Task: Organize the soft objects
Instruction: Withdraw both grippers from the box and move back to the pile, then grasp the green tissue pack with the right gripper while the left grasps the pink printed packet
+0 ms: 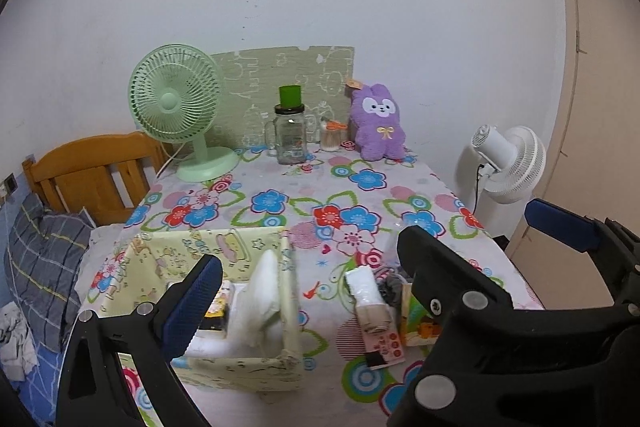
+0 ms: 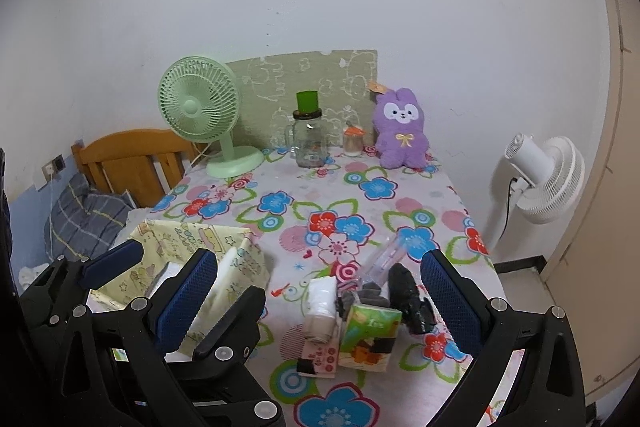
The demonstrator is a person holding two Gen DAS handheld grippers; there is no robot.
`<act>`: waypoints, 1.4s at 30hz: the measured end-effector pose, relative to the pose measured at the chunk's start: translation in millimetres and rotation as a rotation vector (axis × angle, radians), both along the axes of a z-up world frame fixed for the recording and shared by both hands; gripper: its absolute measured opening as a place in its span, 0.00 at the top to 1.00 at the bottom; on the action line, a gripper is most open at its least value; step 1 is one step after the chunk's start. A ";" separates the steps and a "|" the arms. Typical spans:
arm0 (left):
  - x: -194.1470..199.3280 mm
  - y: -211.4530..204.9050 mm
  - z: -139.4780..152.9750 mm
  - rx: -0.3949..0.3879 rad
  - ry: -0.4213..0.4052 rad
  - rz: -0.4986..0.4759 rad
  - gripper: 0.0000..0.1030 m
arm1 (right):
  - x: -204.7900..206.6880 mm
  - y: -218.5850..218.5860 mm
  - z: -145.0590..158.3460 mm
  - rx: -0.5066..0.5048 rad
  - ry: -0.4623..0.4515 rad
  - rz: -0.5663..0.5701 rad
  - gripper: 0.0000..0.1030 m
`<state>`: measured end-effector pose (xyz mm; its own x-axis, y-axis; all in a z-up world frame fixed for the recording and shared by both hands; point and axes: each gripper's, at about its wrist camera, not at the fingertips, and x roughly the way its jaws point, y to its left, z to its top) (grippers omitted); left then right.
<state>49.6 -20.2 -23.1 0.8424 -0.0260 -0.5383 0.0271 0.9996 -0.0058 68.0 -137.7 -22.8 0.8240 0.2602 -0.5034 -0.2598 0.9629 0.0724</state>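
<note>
Right claw (image 2: pixel 328 291) open w/ black bundle (image 2: pixel 408 297) visible only in right view.

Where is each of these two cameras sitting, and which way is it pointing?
Left wrist view: rides on the left gripper, looking forward over the fabric box toward the wall; its own two blue-padded fingers show, spread wide, with the right gripper's finger at the far right.
Right wrist view: rides on the right gripper, looking forward over the pile of small items; its fingers show, spread wide, with the left gripper at the lower left.
Both share the flowered table, green fan, glass jar, purple plush rabbit and white fan.
</note>
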 end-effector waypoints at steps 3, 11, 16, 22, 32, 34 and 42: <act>-0.2 -7.6 -3.5 -0.014 -0.003 -0.010 0.00 | -0.6 -8.3 -3.9 -0.001 0.006 -0.006 0.00; 3.4 -27.9 -16.8 -0.036 0.024 -0.041 0.00 | 1.2 -28.9 -17.1 -0.001 0.017 -0.023 0.00; 5.5 -39.9 -25.6 -0.038 0.030 -0.065 0.01 | 4.0 -42.0 -28.5 0.018 0.036 -0.032 0.00; 9.1 -53.4 -39.1 -0.021 0.047 -0.068 0.01 | 8.1 -54.6 -42.4 0.011 0.047 -0.050 0.00; 19.6 -68.7 -68.7 -0.013 0.125 -0.096 0.08 | 17.9 -68.2 -72.3 0.021 0.114 -0.067 0.00; 20.2 -70.9 -74.9 -0.002 0.138 -0.103 0.08 | 20.9 -70.0 -79.8 0.028 0.133 -0.068 0.00; 24.6 -74.8 -99.4 0.037 0.202 -0.100 0.17 | 32.9 -72.3 -106.4 0.072 0.211 -0.075 0.05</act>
<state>74.1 -95.0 -122.5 0.7117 -0.0813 -0.6978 0.1282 0.9916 0.0153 100.9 -210.0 -129.3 0.7205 0.2438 -0.6492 -0.1596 0.9693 0.1868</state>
